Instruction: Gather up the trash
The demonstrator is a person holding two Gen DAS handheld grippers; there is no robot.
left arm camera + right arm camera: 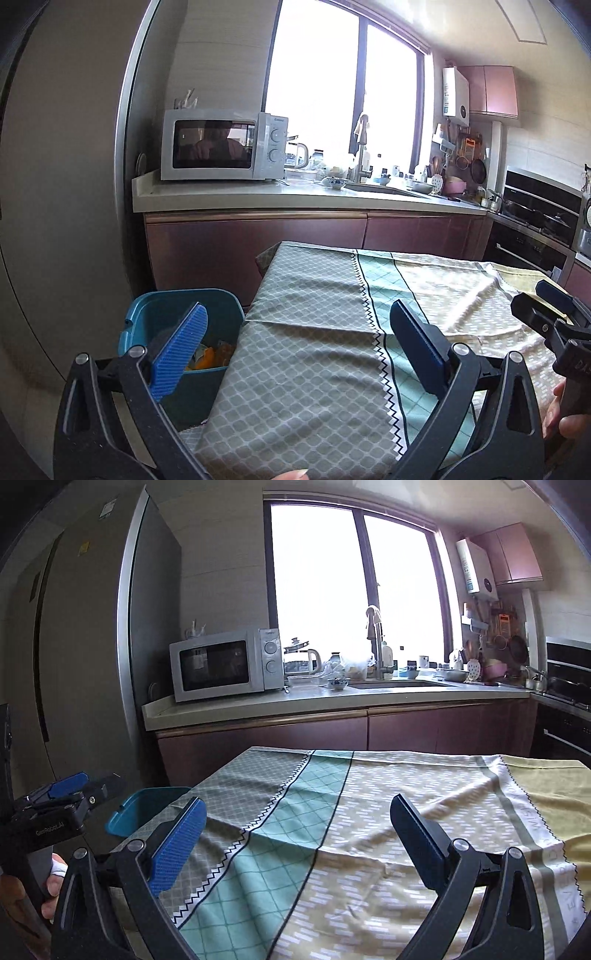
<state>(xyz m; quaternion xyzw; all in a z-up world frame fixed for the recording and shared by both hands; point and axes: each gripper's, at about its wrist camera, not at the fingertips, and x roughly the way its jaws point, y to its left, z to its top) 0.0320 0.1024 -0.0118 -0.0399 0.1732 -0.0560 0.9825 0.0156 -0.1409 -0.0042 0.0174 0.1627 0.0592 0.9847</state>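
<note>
Trash: I see orange and pale scraps [208, 354] lying inside the blue bin, partly hidden behind my left tool's near finger.
Bin: blue bin [177, 314] stands on the floor just beside the table's left edge, lower than the tabletop; from the right wrist view only its rim corner shows.
Table: tablecloth [332, 830] covers the table in bands of grey lattice, teal check, beige dashes and yellow; I see nothing lying on the cloth.
Left gripper [297, 345]: fingers spread wide, nothing between them; it hangs over the table's left edge, one blue pad above the bin, the other above the cloth.
Right gripper [297, 830]: spread wide as well, holding nothing, over the middle of the cloth.
Hands: fingers [55, 882] wrap the left tool's handle at the right wrist view's left edge.
Background: microwave [221, 149] sits on the counter [258, 195] beyond the table, with a sink tap [375, 642] and clutter under a bright window [351, 579]; a tall fridge [92, 627] stands left.
</note>
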